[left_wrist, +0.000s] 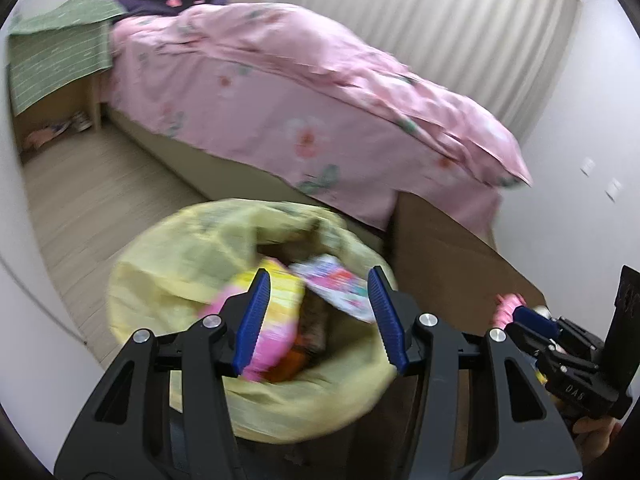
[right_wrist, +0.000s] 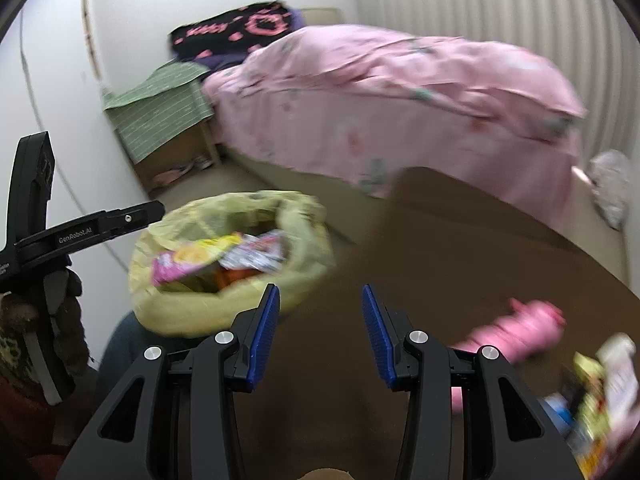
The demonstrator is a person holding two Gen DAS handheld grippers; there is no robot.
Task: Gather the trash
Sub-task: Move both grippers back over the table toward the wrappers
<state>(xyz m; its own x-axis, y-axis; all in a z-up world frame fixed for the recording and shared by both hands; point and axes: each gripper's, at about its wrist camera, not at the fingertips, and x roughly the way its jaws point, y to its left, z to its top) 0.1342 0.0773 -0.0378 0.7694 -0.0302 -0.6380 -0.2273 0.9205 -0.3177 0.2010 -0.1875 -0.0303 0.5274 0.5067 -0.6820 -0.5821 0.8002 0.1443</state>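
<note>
A yellow trash bag stands open below my left gripper, whose blue-padded jaws are apart with nothing pressed between them. Inside the bag lie a yellow-and-pink packet and a white-and-pink wrapper. My right gripper hangs open over a brown table, just right of the bag. A pink wrapper lies on the table to its right, and several more blurred wrappers sit at the lower right. The right gripper's fingers show at the edge of the left wrist view.
A bed under a pink floral duvet fills the back. A nightstand under a green cloth stands by the wall, with slippers beneath. A white crumpled bag lies past the table's far right. Wood floor runs left of the bag.
</note>
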